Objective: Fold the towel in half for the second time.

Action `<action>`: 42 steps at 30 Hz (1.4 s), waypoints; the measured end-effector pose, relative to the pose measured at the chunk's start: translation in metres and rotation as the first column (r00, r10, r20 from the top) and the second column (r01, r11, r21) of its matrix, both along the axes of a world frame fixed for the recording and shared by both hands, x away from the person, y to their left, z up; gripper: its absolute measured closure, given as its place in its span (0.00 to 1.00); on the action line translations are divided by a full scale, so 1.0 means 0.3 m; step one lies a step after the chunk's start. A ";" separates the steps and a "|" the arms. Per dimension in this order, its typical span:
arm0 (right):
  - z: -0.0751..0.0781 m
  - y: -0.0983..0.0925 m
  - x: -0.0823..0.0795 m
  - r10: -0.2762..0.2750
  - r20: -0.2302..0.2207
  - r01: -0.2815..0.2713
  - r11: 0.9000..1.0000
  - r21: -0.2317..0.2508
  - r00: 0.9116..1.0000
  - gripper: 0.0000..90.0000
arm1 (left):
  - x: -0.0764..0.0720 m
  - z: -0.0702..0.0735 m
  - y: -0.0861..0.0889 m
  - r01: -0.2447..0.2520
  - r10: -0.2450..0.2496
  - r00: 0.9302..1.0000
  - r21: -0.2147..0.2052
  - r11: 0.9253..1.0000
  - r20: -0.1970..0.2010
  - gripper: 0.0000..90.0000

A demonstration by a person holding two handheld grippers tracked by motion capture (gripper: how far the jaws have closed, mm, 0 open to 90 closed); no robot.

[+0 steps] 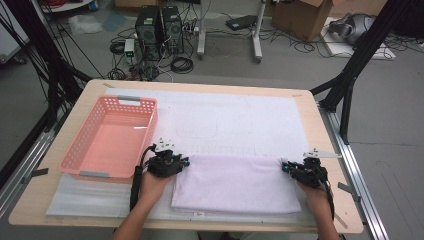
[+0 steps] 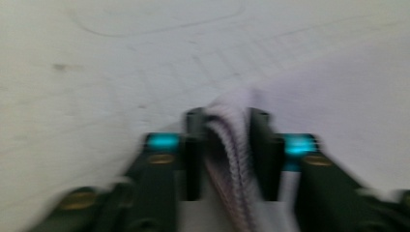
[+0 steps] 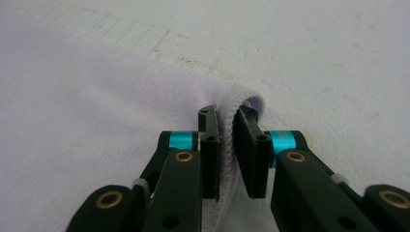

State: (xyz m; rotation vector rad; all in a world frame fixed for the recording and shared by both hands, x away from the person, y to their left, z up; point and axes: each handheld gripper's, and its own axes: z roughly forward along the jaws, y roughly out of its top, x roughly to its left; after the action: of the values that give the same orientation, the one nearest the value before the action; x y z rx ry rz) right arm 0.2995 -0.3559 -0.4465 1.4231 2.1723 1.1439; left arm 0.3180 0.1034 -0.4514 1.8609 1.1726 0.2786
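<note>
A pale lilac towel (image 1: 235,182) lies folded flat on the white mat (image 1: 230,112) near the table's front edge. My left gripper (image 1: 185,163) is at the towel's far left corner. In the left gripper view the left gripper (image 2: 226,145) is shut on a raised fold of the towel (image 2: 338,96), though that picture is blurred. My right gripper (image 1: 285,165) is at the far right corner. In the right gripper view the right gripper (image 3: 226,145) pinches the towel's (image 3: 72,121) thick edge between its black jaws.
A pink plastic basket (image 1: 117,100) stands on the left side of the wooden table (image 1: 320,130), close beside my left hand. The mat carries faint drawn outlines beyond the towel. Cables, computer towers and black frame legs are on the floor behind the table.
</note>
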 end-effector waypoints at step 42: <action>0.076 0.028 0.048 -0.038 0.102 0.039 0.999 -0.016 0.994 0.59 | 0.056 0.081 -0.007 -0.021 0.025 0.995 -0.043 0.999 0.100 0.68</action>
State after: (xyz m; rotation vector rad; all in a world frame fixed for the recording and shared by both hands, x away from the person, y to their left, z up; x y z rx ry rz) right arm 0.3140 -0.3474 -0.4237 1.3625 2.0718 1.1546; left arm 0.3349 0.1011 -0.4269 1.7770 1.1233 0.3538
